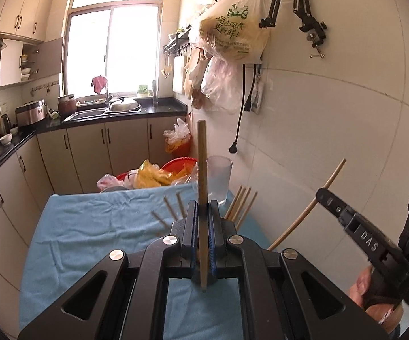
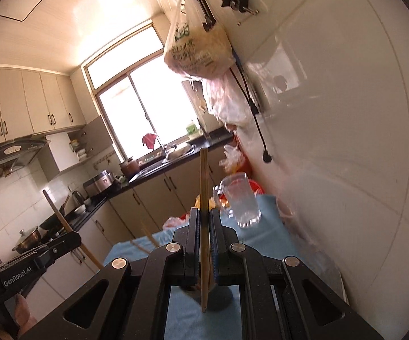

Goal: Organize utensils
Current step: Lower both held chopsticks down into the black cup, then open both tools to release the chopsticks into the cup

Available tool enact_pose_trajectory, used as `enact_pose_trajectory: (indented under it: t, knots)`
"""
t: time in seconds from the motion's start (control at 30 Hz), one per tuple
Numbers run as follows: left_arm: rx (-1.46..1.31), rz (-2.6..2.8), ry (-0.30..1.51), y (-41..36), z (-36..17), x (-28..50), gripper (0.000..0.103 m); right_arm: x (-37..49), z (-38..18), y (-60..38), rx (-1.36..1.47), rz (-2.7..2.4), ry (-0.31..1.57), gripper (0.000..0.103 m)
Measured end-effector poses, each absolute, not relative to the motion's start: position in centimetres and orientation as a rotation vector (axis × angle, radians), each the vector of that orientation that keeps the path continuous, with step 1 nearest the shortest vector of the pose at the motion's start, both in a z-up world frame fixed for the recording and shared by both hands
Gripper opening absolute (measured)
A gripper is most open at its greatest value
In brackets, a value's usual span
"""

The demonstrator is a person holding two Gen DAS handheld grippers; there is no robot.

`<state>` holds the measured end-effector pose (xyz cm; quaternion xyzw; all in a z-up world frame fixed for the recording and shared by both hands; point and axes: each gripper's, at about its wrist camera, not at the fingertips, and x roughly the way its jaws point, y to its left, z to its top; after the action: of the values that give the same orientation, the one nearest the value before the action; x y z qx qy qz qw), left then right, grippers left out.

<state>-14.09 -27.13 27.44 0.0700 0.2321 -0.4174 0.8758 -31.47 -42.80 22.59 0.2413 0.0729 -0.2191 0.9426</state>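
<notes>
My left gripper point(image 1: 203, 208) is shut on a wooden chopstick point(image 1: 202, 164) that stands upright between the jaws, above the blue cloth point(image 1: 91, 235). In the right wrist view my right gripper point(image 2: 203, 215) is shut on another chopstick point(image 2: 204, 181), also upright. Each gripper shows in the other's view: the right gripper point(image 1: 322, 194) with its chopstick point(image 1: 315, 201) at the right, the left gripper point(image 2: 75, 236) with its chopstick point(image 2: 55, 212) at the left. A clear glass mug point(image 1: 218, 178) point(image 2: 240, 201) stands at the cloth's far right. Several loose chopsticks point(image 1: 240, 205) lie near it.
The white tiled wall point(image 1: 332, 113) runs close along the right. Plastic bags point(image 1: 232, 34) and a black cable point(image 1: 241, 124) hang from it. A red basin point(image 1: 181, 161) with bags sits past the table. Kitchen counters and a sink point(image 1: 91, 114) lie to the left and behind.
</notes>
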Motion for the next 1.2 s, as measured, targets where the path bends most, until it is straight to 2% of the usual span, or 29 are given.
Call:
enact_pose_trajectory:
  t: [0.27,0.63,0.93,0.97,1.07,1.13,1.2]
  knots:
    - [0.125,-0.878,0.504,-30.8,26.4,-10.9,0.006,-27.4,23.7,-44.1,0.467,-0.460,0.152,0.007]
    - [0.138,-0.840,0.609,-31.4,20.4,-7.6,0.006,-22.8,18.9,-45.4,0.486,-0.450,0.298,0.007]
    - [0.123,-0.816,0.630,-30.6,18.9,-6.9,0.007,-22.1,16.6,-46.4,0.529,-0.451,0.346,0.008]
    - [0.119,-0.814,0.632,-30.5,18.8,-6.8,0.009,-22.1,16.6,-46.5,0.531,-0.449,0.346,0.008]
    - [0.107,-0.806,0.626,-30.1,18.9,-6.7,0.029,-22.3,16.9,-46.5,0.531,-0.451,0.338,0.010]
    - [0.097,-0.801,0.610,-29.6,19.2,-7.0,0.030,-22.4,17.2,-46.4,0.529,-0.453,0.332,0.015]
    - [0.095,-0.799,0.595,-29.2,19.6,-7.4,0.036,-22.7,17.6,-46.3,0.523,-0.461,0.322,0.027]
